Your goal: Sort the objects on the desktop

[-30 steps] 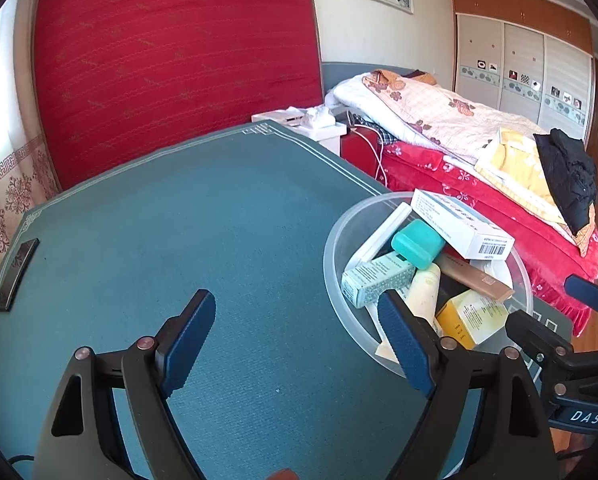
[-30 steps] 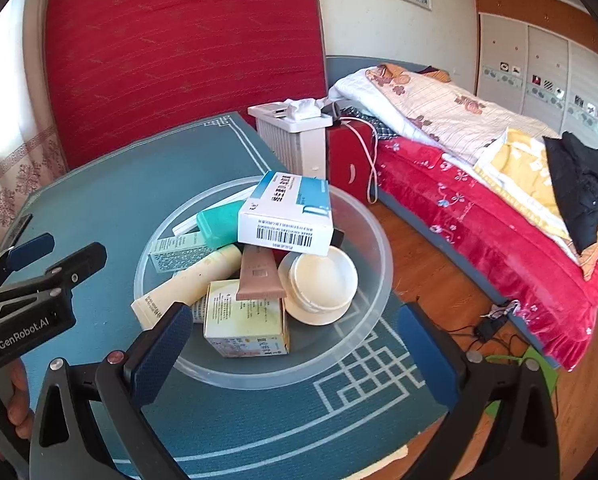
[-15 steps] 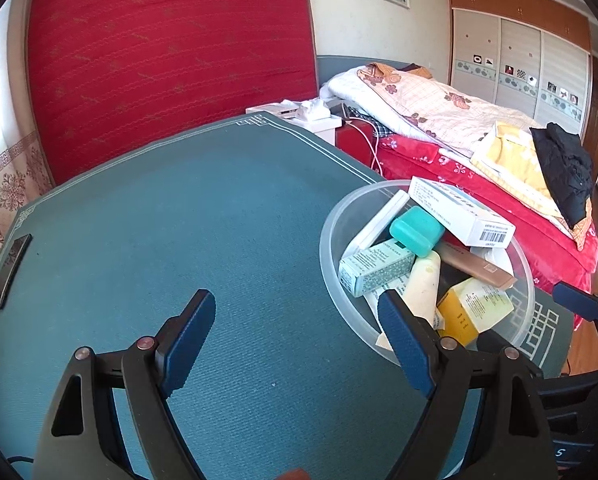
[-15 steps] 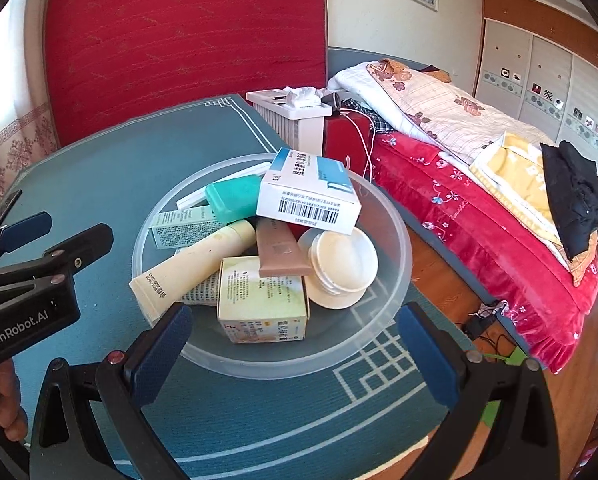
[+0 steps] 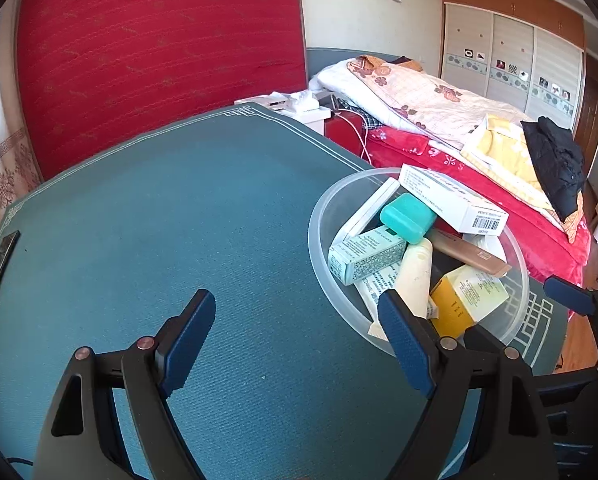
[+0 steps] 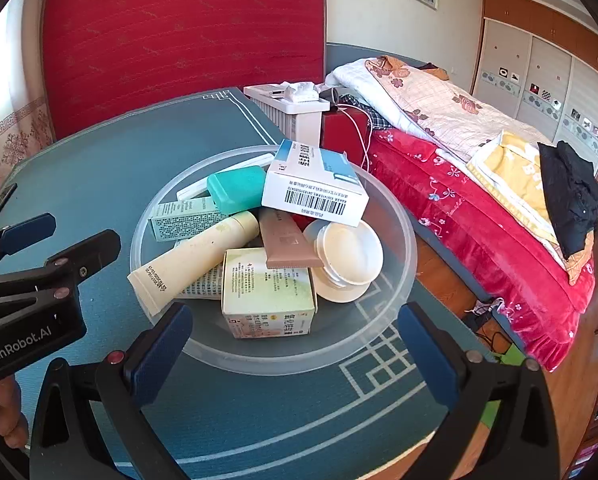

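Left wrist: bowl (image 5: 319, 236) (rim cut off)

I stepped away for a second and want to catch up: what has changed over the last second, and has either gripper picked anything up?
Both grippers have drawn closer to the clear bowl; it fills more of each view. The right gripper now frames its near rim. Nothing was picked up: the left gripper and the right stay open and empty. The pile in the bowl, white barcode box on top, is unchanged.

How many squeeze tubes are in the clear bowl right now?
2 visible. The cream tube lies across the bowl's left side; the brown tube rests at the centre under the white barcode box. More may be buried.
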### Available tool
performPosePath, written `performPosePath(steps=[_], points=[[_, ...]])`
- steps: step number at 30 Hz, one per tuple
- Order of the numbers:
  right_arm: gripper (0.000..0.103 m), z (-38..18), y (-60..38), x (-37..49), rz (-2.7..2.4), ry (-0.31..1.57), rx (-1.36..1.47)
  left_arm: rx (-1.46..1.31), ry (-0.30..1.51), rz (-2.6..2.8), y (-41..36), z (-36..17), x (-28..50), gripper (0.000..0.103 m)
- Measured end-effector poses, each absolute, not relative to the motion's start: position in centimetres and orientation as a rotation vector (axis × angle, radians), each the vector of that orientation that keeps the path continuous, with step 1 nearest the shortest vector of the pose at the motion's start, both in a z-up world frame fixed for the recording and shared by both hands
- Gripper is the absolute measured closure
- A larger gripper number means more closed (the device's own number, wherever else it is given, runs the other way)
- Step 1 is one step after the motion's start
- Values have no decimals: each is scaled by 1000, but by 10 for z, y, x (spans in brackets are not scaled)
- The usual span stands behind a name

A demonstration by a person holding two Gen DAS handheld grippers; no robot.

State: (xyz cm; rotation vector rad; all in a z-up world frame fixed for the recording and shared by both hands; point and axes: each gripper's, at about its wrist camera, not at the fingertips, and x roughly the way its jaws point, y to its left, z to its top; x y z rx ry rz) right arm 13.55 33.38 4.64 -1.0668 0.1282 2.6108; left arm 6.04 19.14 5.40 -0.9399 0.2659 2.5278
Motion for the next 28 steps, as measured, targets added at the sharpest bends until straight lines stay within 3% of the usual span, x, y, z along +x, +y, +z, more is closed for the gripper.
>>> performPosePath(steps=[28], points=[[0,50,298,126,2670,46,-1096,-956,212,2591,151,50,53,17]])
